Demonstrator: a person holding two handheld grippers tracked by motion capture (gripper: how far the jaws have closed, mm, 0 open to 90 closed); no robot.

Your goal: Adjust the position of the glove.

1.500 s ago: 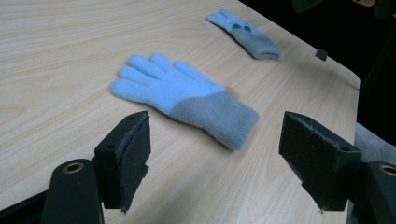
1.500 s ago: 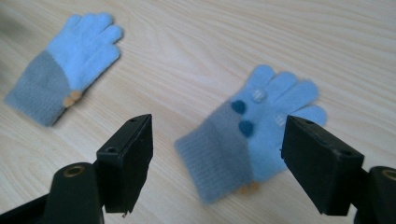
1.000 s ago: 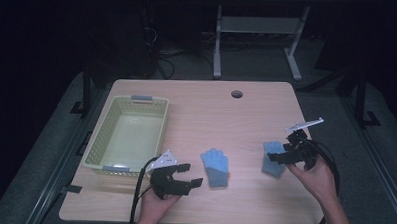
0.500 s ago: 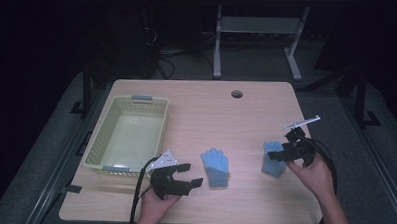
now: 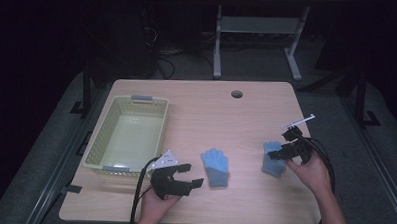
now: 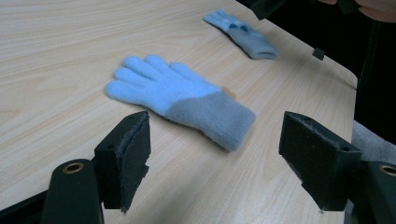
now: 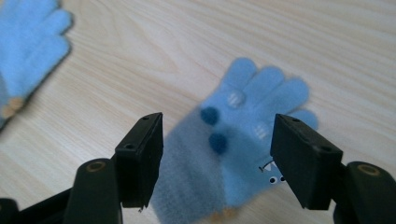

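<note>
Light wooden table (image 5: 196, 107) carries pale yellow-green plastic basket (image 5: 127, 134) at left, empty. Plain light-blue knit glove with grey cuff (image 5: 215, 167) lies flat mid-table. Left gripper (image 5: 183, 177) beside it, jaws wide apart, empty. Right gripper (image 5: 276, 153) over second light-blue knit glove with dark dots (image 7: 238, 140); jaws spread, straddling glove, not closed on it.

Pale wood-grain surface (image 5: 246, 113), smooth and matt, fine streaks showing close up. Fuzzy knitted cloth on the near glove (image 6: 180, 100): light blue fingers, grey ribbed cuff, soft nap. Same fleecy knit on the far glove (image 7: 243, 135), with darker blue dots and small stitched marks. Matt black plastic on the left gripper (image 6: 219, 163), pads faced with rough, frayed dark foam. Likewise matt black on the right gripper (image 7: 217, 154). Pale yellow-green plastic basket (image 5: 98, 138), lattice walls, slight sheen.
</note>
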